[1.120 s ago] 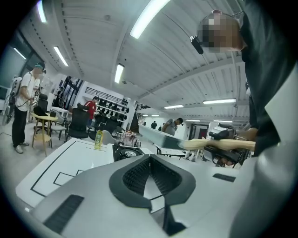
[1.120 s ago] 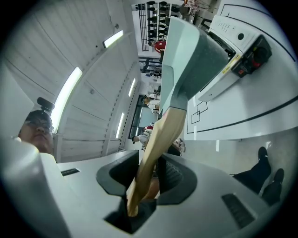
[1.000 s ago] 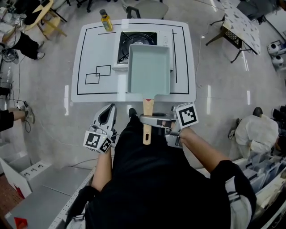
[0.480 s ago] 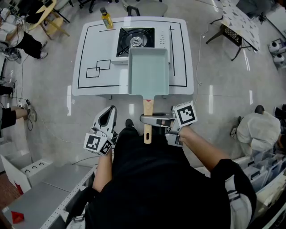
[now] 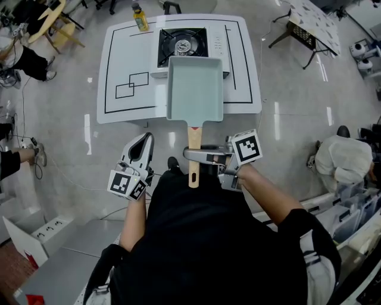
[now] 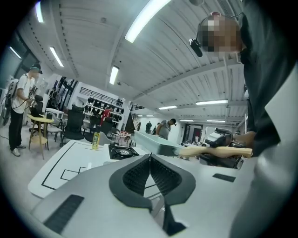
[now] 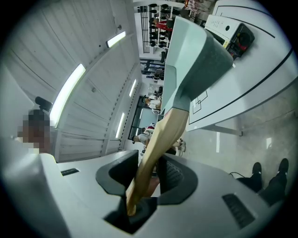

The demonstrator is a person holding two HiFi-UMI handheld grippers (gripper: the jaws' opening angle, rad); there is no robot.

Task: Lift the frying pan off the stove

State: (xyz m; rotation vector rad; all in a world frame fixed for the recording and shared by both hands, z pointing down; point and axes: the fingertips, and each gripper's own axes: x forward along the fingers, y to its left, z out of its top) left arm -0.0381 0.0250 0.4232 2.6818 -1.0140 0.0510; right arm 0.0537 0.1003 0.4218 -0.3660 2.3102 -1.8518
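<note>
The frying pan (image 5: 195, 89) is rectangular and pale green with a wooden handle (image 5: 193, 158). It hangs in the air over the front of the white table (image 5: 128, 59), clear of the black stove (image 5: 181, 44). My right gripper (image 5: 193, 155) is shut on the handle, which runs between its pads (image 7: 172, 174) in the right gripper view, with the pan (image 7: 195, 51) beyond. My left gripper (image 5: 143, 138) is held low at the left, shut and empty; its jaws meet (image 6: 150, 158) in the left gripper view, where the pan (image 6: 156, 143) shows to the right.
A yellow bottle (image 5: 140, 18) stands at the table's far edge, left of the stove. Black outlines mark the tabletop. A person in white (image 5: 339, 167) crouches at the right. A folding table (image 5: 306, 24) stands at the upper right, grey shelving (image 5: 53, 262) at my lower left.
The pan has come back toward me, off the stove; the burner, half covered before, now shows whole. The left gripper has barely moved.
</note>
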